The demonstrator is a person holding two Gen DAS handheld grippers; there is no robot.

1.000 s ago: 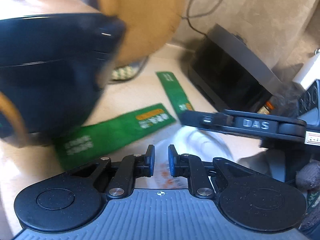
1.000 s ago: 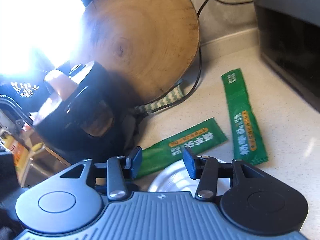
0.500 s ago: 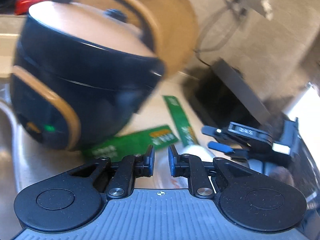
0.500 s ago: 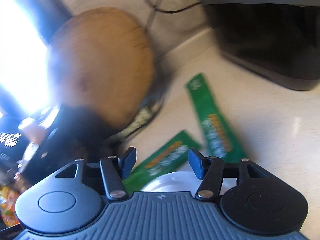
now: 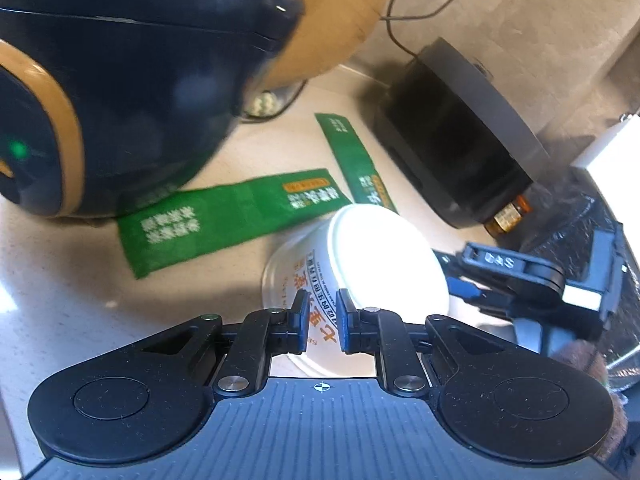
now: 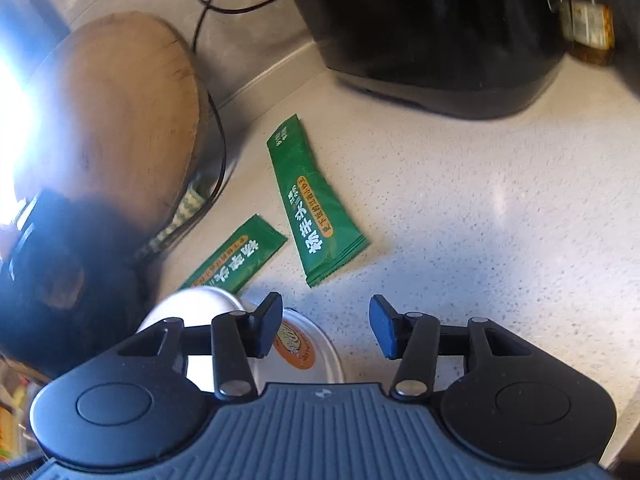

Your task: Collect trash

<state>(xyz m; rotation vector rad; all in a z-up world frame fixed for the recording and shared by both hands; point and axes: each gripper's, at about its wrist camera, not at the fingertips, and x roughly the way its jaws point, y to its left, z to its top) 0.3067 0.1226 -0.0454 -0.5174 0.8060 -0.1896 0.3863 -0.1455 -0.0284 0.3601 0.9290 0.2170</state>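
A white round plastic tub [image 5: 360,264] with orange and dark print lies tipped on its side on the pale speckled stone desk [image 6: 480,208]; what it holds cannot be seen. In the right wrist view its flat white lid [image 6: 298,354], with an orange round label, shows below the fingers.

Two flat green foil sachets with white and orange print lie just beyond the tub. The nearer green sachet [image 5: 228,220] runs leftward, its far end beside the base of a glossy dark blue rounded cooker with tan trim [image 5: 120,92]. The farther green sachet [image 5: 354,160] points away toward the wall, its near end hidden behind the tub.

A round wooden chopping board [image 6: 132,120] leans upright behind the cooker, with a black cable [image 6: 208,16] trailing past it. A black boxy appliance with a grey top [image 5: 460,132] stands to the right, and a small glass jar with an orange lid [image 6: 588,20] sits beside it.

The left gripper [image 5: 322,322] has its fingers drawn nearly together just in front of the tub's printed wall; whether they pinch the tub cannot be told. The right gripper [image 6: 326,326] hovers over bare desk beside the lid, fingers closing with nothing between them. It appears in the left wrist view at the tub's right [image 5: 520,280].
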